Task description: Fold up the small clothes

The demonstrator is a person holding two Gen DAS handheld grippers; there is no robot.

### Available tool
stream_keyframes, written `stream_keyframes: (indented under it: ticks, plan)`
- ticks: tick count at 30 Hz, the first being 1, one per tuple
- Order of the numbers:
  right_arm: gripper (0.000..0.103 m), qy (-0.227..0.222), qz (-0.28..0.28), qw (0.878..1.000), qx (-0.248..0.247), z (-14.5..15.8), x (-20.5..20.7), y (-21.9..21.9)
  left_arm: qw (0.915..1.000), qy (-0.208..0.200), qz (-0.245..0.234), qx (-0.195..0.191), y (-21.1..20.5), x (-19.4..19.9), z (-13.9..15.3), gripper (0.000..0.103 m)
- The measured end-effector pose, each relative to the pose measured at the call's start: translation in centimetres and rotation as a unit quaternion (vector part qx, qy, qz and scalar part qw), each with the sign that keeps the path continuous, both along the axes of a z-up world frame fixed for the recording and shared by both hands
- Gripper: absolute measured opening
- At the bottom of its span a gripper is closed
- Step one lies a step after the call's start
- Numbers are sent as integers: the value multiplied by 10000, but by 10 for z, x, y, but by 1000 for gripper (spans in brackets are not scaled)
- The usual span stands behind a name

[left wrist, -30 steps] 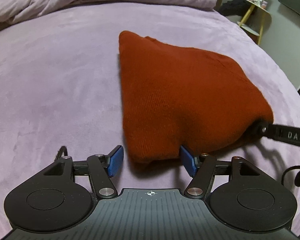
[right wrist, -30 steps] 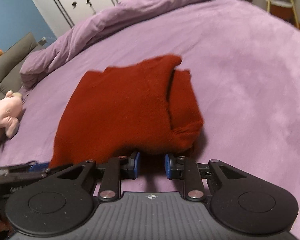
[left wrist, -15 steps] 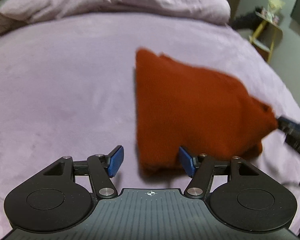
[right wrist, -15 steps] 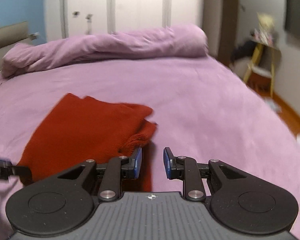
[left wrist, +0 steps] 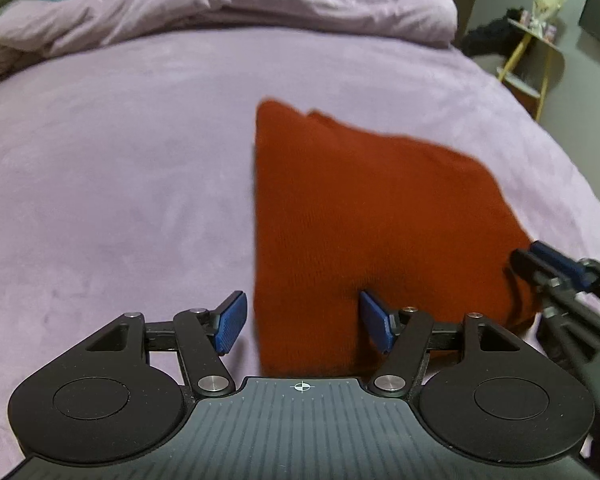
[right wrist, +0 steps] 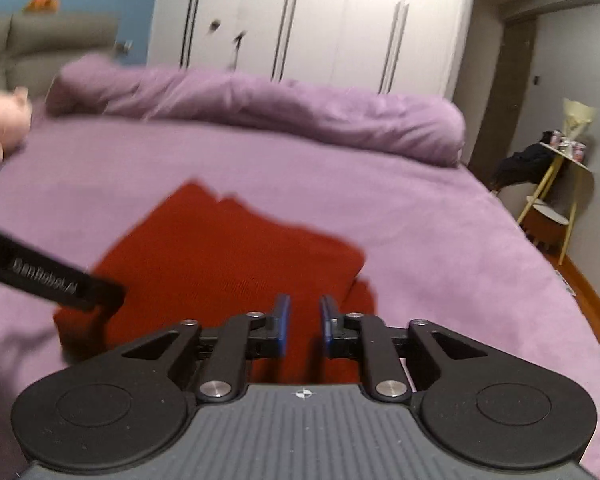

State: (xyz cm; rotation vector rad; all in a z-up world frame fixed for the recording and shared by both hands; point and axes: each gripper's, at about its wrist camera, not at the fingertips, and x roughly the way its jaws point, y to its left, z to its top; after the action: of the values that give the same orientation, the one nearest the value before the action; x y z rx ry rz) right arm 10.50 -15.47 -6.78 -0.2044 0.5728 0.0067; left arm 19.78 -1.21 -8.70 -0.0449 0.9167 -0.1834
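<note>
While the red knit (left wrist: 364, 216) is lying folded flat on the purple bed (left wrist: 120, 160), nothing is gripping it. The right gripper (right wrist: 304, 322) has let go of the corner it was pinching a second ago and is levelling out; its jaws have just been closing, now narrow and empty above the near edge. The left gripper (left wrist: 300, 320) is hovering wide over the near corner. That fold looks done; I'd be squaring up the right edge next.

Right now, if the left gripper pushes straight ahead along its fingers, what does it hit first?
Probably the folded red garment: its near edge lies between the open left gripper fingers, right ahead. Depth is unclear; the purple bed cover lies under it.
</note>
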Motion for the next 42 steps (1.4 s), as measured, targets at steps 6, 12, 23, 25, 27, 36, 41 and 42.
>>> stream_keyframes:
  ticks: [6,12,23,25,27,36,41,42]
  plan:
    - [12,375,169,9956,-841,-49,4,7,9988,378,75,-299,13,6,-22,76]
    - [10,-16,201,9986,-493,-5,7,5,9990,-89,139,-411,17,10,28,67]
    - [10,241,-32,9983,-534,-23,120,0,9984,-120,491,-272,-13,110,-3,76]
    - [10,337,-20,9983,-478,-30,128,-5,9986,-229,471,-93,-19,116,-10,78]
    - [10,342,-4,9983,-481,-36,129,-8,9987,-252,446,-26,-21,120,-15,79]
    - [10,261,-74,9993,-261,-53,139,-22,9970,-464,617,-111,-19,128,-32,81]
    - [10,366,-125,9990,-237,-34,127,-17,9972,-492,552,-60,-16,107,-14,81]
    - [10,356,-132,9991,-185,-26,115,-15,9972,-520,529,-96,-13,96,-8,81]
